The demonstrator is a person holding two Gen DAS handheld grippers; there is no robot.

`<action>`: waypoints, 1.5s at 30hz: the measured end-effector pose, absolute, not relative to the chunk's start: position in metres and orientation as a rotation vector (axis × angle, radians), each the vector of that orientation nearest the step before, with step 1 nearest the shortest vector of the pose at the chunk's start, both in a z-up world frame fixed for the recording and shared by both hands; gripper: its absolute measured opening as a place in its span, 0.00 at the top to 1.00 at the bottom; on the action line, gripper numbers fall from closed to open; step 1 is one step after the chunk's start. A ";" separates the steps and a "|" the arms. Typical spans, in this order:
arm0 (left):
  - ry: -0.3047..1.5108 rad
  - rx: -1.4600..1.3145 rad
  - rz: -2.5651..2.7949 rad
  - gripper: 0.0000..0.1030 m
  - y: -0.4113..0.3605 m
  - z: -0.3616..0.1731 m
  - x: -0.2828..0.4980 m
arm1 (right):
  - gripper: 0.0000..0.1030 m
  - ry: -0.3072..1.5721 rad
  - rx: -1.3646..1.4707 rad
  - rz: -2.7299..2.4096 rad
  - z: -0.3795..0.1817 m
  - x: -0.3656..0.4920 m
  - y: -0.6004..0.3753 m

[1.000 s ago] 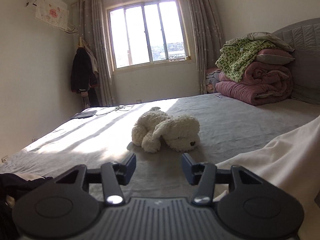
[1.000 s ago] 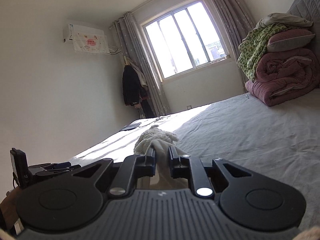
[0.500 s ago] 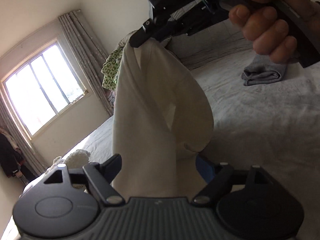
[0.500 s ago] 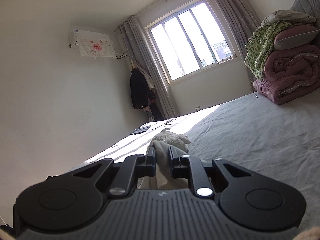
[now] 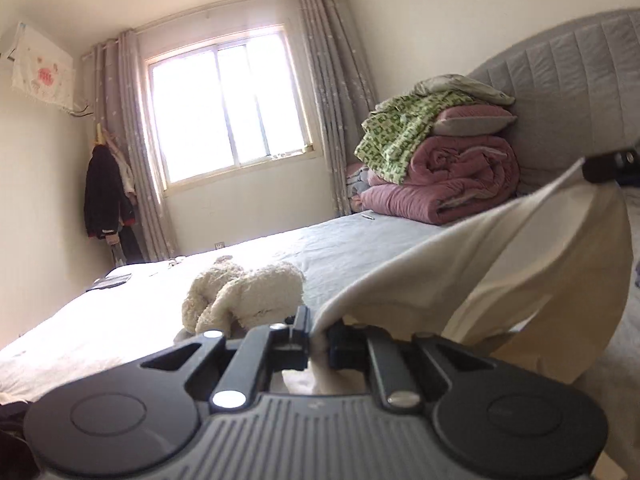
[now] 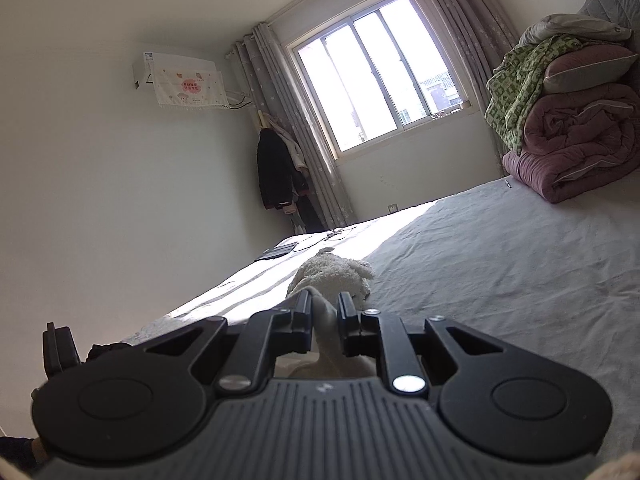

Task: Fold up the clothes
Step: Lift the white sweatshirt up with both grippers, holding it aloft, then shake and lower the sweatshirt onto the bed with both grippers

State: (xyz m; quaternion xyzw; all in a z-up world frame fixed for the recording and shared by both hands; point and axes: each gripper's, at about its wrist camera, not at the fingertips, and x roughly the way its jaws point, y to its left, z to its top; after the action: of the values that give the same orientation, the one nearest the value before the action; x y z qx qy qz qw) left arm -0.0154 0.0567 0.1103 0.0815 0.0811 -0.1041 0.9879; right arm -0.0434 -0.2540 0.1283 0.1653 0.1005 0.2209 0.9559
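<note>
A cream garment (image 5: 500, 264) hangs stretched in the air above the grey bed (image 5: 360, 240). My left gripper (image 5: 318, 334) is shut on one edge of it, and the cloth bunches between the jaws. From there the fabric runs up and to the right to my right gripper (image 5: 592, 170), whose dark tip shows at the frame edge. In the right wrist view my right gripper (image 6: 324, 308) is shut on a fold of the same garment (image 6: 326, 332), low over the bed (image 6: 500, 260). The rest of the garment sags below the two grips.
A cream plush toy (image 5: 244, 300) lies mid-bed, just ahead of both grippers. Folded quilts and a green patterned cloth (image 5: 440, 168) are stacked against the grey headboard (image 5: 568, 92). A dark flat device (image 5: 112, 280) lies near the far edge. Dark clothing (image 5: 12, 420) sits at the lower left.
The left gripper swung toward the hanging garment with its jaws wide, then closed on its edge and turned back toward the window. The right gripper kept its hold and barely moved.
</note>
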 end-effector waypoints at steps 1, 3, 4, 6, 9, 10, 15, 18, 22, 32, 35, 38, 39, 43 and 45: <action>0.166 0.111 -0.181 0.92 0.068 0.114 -0.013 | 0.83 0.212 0.313 0.446 0.126 -0.043 -0.250; 0.179 0.064 -0.126 0.92 0.082 0.115 -0.008 | 0.83 0.234 0.256 0.442 0.122 -0.042 -0.242; 0.185 0.053 -0.118 0.92 0.085 0.114 -0.006 | 0.83 0.246 0.226 0.442 0.120 -0.042 -0.238; 0.198 0.031 -0.102 0.92 0.091 0.111 -0.003 | 0.83 0.275 0.160 0.446 0.114 -0.041 -0.230; 0.207 0.006 -0.089 0.92 0.097 0.108 0.000 | 0.82 0.325 0.014 0.470 0.102 -0.042 -0.218; 0.204 0.016 -0.089 0.92 0.096 0.108 0.000 | 0.81 0.338 -0.046 0.479 0.097 -0.044 -0.213; 0.199 0.031 -0.090 0.92 0.097 0.110 0.000 | 0.52 0.421 -0.354 0.554 0.062 -0.053 -0.180; 0.196 0.016 -0.082 0.92 0.102 0.112 -0.001 | 0.52 0.470 -0.488 0.572 0.041 -0.055 -0.162; 0.173 -0.008 -0.063 0.92 0.108 0.116 -0.004 | 0.52 0.468 -0.645 0.521 0.019 -0.051 -0.150; 0.132 -0.006 -0.053 0.92 0.113 0.123 -0.010 | 0.99 0.381 -0.751 0.348 -0.002 -0.029 -0.136; 0.119 0.025 -0.047 0.93 0.113 0.124 -0.013 | 0.99 0.314 -0.711 0.294 0.012 -0.032 -0.141; 0.120 0.035 -0.053 0.93 0.112 0.124 -0.016 | 0.99 0.256 -0.657 0.237 0.029 -0.033 -0.147; 0.122 0.038 -0.056 0.93 0.112 0.124 -0.016 | 0.99 0.244 -0.641 0.223 0.033 -0.033 -0.150; 0.144 0.054 -0.072 0.93 0.111 0.121 -0.017 | 0.99 0.204 -0.541 0.188 0.051 -0.038 -0.161; 0.161 0.049 -0.084 0.93 0.112 0.121 -0.016 | 0.99 0.176 -0.460 0.179 0.065 -0.041 -0.167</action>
State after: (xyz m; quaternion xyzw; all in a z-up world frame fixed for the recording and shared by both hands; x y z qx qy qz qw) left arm -0.0158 0.1116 0.1208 0.0245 0.0806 -0.0419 0.9956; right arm -0.0411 -0.1667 0.0646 -0.2271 0.0869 0.0883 0.9659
